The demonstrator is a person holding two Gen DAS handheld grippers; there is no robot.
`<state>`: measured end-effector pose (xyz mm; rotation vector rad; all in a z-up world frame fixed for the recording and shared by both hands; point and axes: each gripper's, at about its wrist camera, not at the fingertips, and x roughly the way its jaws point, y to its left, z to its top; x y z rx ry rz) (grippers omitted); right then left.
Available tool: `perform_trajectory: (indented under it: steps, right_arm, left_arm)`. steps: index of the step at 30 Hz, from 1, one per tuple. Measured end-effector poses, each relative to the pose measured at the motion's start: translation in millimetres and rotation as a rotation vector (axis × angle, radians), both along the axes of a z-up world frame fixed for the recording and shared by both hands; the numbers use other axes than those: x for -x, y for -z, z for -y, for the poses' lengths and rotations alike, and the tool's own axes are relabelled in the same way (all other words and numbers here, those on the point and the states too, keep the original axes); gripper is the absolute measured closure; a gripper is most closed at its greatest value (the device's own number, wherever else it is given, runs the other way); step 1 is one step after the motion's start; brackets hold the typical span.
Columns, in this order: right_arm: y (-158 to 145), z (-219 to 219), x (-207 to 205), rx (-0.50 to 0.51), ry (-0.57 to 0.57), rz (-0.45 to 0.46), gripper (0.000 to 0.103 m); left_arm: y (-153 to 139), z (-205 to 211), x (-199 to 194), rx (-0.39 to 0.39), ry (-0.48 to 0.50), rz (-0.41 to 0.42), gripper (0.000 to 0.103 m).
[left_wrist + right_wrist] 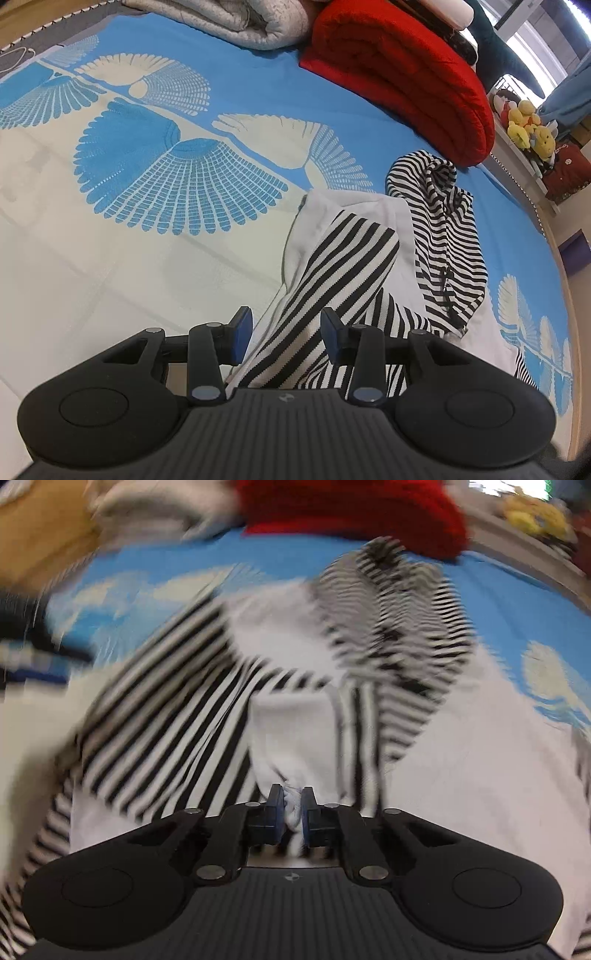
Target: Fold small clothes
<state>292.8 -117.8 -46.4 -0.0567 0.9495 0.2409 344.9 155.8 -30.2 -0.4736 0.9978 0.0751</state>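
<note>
Cloth fills the lower middle of both views: a white garment with black-and-white striped parts lies crumpled on a blue bedsheet printed with cream fan shapes. In the left wrist view a broad-striped sleeve runs from the 12 o'clock side of the left gripper down between its two fingers, which stand wide apart with the cloth lying loose between them and touching neither pad clearly. At 2 o'clock from that gripper a narrow-striped hood is bunched up on the white fabric. Beyond it, at about 1 o'clock, a folded red blanket rests on the sheet, and a grey quilt sits at 11 o'clock beside it. Yellow plush toys stand off the bed edge at 3 o'clock.

The right wrist view is smeared by motion blur. The right gripper has its fingers drawn close, pinching a fold of the white fabric between the pads. The striped sleeve spreads at 10 o'clock from it, the hood at 1 o'clock, the red blanket at 12 o'clock.
</note>
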Motion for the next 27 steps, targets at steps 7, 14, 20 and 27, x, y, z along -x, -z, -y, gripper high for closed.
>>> perform_trajectory:
  steps: [7, 14, 20, 27]
  right_arm:
    - [-60.2, 95.4, 14.4, -0.164, 0.446, 0.245, 0.096]
    - [-48.4, 167.5, 22.3, -0.172, 0.741, 0.177, 0.096]
    - [-22.0, 189.5, 26.1, -0.161, 0.916, 0.053, 0.089]
    - [-10.2, 192.0, 21.8, -0.383, 0.797, 0.008, 0.066]
  left_arm:
    - [-1.3, 5.1, -1.3, 0.003, 0.015, 0.004, 0.059]
    - [3.6, 17.8, -3.3, -0.015, 0.070, -0.010, 0.059]
    - [12.3, 41.5, -3.5, -0.019, 0.171, -0.030, 0.059]
    - [42.3, 59.9, -1.9, -0.075, 0.255, -0.105, 0.059]
